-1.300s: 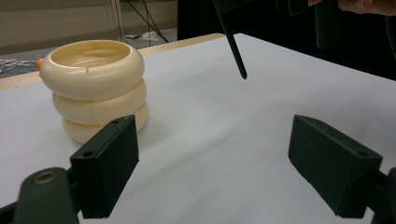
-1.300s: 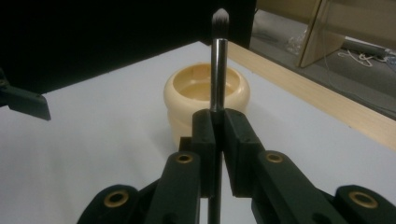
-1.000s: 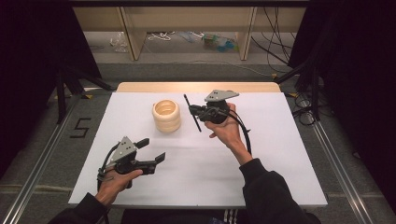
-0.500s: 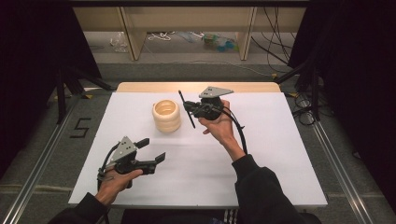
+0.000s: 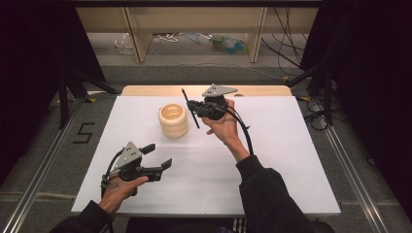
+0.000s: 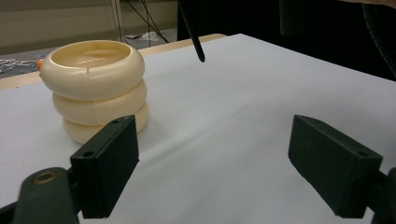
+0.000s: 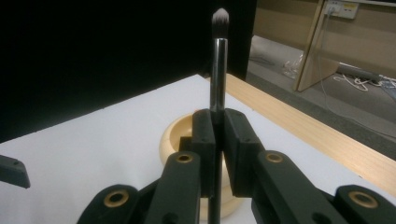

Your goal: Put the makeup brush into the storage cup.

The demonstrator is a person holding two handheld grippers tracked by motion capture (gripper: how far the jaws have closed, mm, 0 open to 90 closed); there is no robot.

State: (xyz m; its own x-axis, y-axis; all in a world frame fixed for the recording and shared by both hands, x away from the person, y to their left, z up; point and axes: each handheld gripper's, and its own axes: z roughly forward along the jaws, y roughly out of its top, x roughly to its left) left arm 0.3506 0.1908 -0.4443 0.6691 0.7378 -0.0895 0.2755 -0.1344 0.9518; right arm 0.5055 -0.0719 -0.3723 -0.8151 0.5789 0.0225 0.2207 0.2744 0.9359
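Observation:
A cream cup [image 5: 173, 120] shaped like three stacked rings stands upright at the far middle of the white table [image 5: 291, 160]. Just to its right, above the table, my right gripper [image 5: 195, 108] is shut on a thin black brush [image 5: 189, 106]. In the right gripper view the brush [image 7: 218, 60] stands bristles-up between the closed jaws, with the cup [image 7: 180, 135] behind them. My left gripper [image 5: 158, 156] rests low near the front left, open and holding nothing. In the left gripper view the cup [image 6: 93, 88] sits ahead, and the brush handle's end [image 6: 194, 32] hangs above the table.
A wooden strip [image 5: 145, 90] runs along the table's far edge. Shelf legs and loose cables [image 5: 170, 38] lie on the floor beyond. Metal rails [image 5: 43, 165] flank the table. Bare white surface spreads across the middle and right.
My right gripper has carried the brush leftward, closer to the cup. The left gripper has stayed where it was, still open.

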